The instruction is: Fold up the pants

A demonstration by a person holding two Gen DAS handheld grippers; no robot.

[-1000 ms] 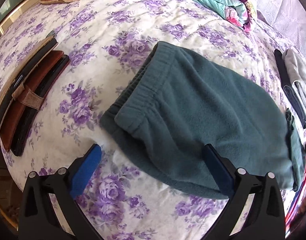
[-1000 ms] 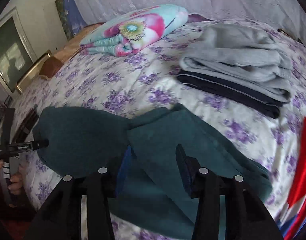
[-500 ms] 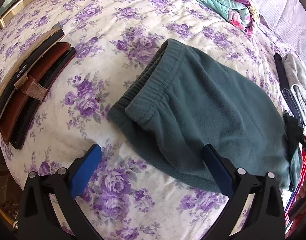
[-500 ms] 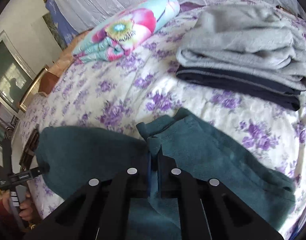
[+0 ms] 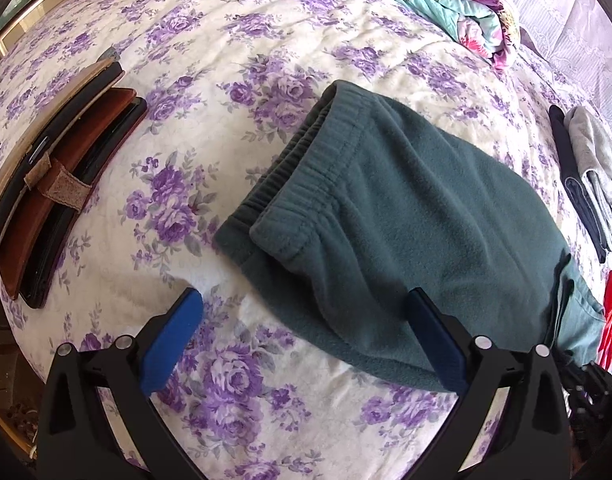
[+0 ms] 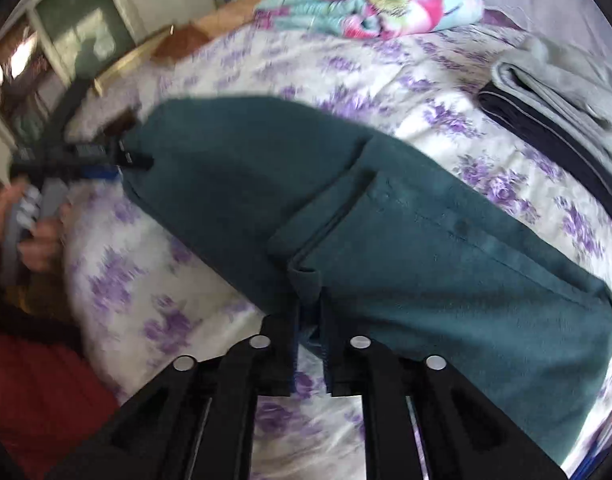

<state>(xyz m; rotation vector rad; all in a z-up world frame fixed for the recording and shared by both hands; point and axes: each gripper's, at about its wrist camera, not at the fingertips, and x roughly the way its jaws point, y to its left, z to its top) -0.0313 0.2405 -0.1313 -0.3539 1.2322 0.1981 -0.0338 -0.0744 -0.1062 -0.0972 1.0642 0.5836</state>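
Pinching a hem fold of the teal pants [image 6: 446, 248] on the bed [image 5: 234, 40], right gripper [image 6: 308, 312] fingers nearly closed, just reopening slightly; left gripper [image 5: 302, 320] hovering wide open, empty.

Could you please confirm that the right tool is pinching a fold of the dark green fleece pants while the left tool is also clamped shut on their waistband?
Not quite. The right tool does pinch a fold of the dark green fleece pants, jaws having just eased slightly. The left tool, though, is wide open, clamping nothing; the waistband lies beyond its fingers. The left wrist view shows this.
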